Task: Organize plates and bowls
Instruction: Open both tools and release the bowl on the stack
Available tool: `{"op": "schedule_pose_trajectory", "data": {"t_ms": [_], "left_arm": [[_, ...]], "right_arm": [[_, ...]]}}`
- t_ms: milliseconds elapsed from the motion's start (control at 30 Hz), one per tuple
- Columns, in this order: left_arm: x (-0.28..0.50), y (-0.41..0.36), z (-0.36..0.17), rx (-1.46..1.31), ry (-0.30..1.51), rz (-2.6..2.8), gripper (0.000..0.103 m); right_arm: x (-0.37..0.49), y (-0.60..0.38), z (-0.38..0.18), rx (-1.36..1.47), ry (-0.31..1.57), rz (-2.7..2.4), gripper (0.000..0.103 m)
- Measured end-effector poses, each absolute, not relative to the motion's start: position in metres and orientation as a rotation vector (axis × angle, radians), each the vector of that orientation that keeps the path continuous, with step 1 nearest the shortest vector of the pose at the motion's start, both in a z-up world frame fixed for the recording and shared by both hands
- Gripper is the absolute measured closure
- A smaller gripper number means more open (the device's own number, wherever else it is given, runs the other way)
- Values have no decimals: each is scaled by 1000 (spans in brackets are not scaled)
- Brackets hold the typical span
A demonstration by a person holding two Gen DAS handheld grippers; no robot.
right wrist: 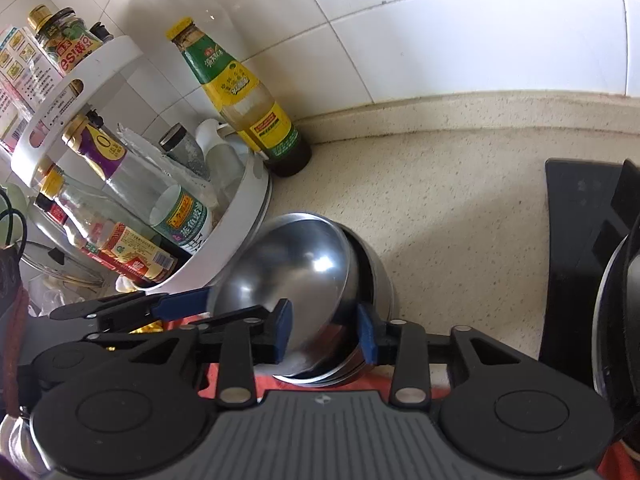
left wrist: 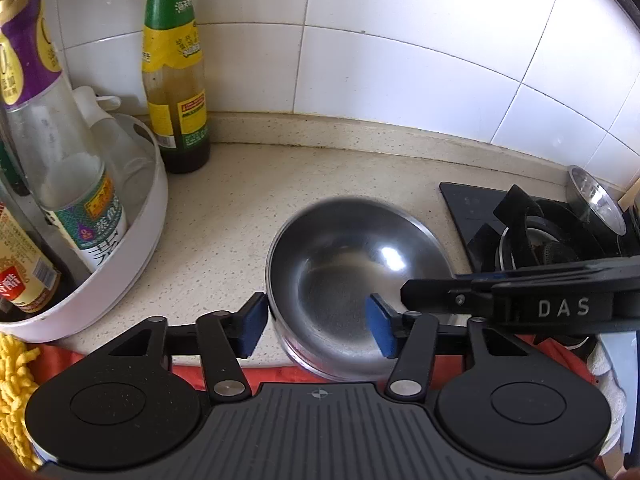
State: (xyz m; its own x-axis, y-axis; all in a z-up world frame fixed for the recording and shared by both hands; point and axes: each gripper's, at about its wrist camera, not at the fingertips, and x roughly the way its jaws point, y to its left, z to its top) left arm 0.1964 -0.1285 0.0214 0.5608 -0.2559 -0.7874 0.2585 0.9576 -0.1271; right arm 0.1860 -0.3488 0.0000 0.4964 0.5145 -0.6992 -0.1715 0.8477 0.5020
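Observation:
A stack of steel bowls (left wrist: 352, 272) sits at the front edge of the speckled counter (left wrist: 240, 200). My left gripper (left wrist: 318, 328) is open, its two blue pads astride the near left rim of the top bowl, not clamped. The right gripper's finger (left wrist: 500, 296) reaches in from the right over the bowl. In the right wrist view the top bowl (right wrist: 288, 276) sits tilted in the stack (right wrist: 376, 276). My right gripper (right wrist: 326, 330) is open with its pads either side of the bowl's near rim. The left gripper's blue finger (right wrist: 180, 302) shows at the left.
A white round rack (left wrist: 132, 240) with sauce bottles stands at the left. A green-and-yellow bottle (left wrist: 176, 80) stands against the tiled wall. A black gas hob (left wrist: 532, 228) with a steel vessel (left wrist: 596, 200) lies at the right. A red cloth (left wrist: 280, 372) lies under the stack's near edge.

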Motion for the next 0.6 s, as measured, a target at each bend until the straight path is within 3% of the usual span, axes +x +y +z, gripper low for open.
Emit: {"op": "schedule_pose_trajectory", "data": {"t_ms": [300,600], "left_arm": [[184,-122,27,23,896,-302,29],[174,-110,23,12,896,-317,25]], "right_arm": [[185,-350,-1,379,970,425,61],[184,-348,-15,383,988,402,61]]}}
